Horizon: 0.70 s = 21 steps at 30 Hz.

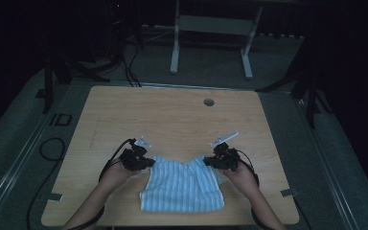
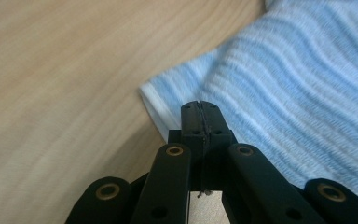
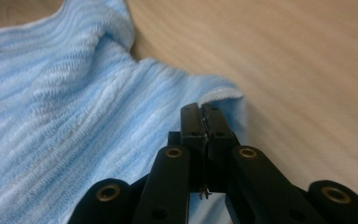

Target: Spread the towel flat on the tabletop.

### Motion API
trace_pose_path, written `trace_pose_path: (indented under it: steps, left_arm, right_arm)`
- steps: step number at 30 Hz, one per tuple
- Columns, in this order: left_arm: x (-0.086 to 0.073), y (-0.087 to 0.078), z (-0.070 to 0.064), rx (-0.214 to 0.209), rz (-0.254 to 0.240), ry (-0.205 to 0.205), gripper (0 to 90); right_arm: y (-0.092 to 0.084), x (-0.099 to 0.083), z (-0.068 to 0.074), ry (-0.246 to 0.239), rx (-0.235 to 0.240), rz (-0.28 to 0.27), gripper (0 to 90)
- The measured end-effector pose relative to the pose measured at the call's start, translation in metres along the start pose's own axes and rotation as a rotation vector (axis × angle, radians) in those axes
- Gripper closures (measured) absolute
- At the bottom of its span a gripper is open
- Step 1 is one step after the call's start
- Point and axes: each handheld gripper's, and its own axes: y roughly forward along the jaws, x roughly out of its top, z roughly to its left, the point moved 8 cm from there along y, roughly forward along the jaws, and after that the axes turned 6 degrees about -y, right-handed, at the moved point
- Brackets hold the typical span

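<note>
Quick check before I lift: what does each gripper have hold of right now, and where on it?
Both hold the blue striped towel. The left gripper is shut on its far left corner, the right gripper on its far right corner; the rest lies on the table.

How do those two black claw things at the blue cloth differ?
The left gripper is at the striped blue towel's far left corner, the right gripper at its far right corner. In the gripper views, the towel lies to the right of the left gripper but to the left of the right gripper. Both have their jaws shut at a towel corner.
</note>
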Motion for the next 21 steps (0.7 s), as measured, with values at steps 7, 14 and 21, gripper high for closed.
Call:
trace_pose_path:
  steps: [7,14,21]
  left_arm:
    - [-0.002,0.003,0.005,0.031,0.043,-0.025,63.9]
    - [-0.007,0.020,0.000,0.048,0.111,-0.002,47.2]
    - [-0.003,0.025,-0.012,0.053,0.083,0.079,82.3]
  right_arm:
    - [-0.012,0.005,0.000,-0.010,-0.014,-0.022,88.7]
    - [-0.005,0.000,0.003,-0.009,0.010,-0.003,88.6]
    - [-0.003,-0.001,0.004,-0.008,0.013,-0.006,88.6]
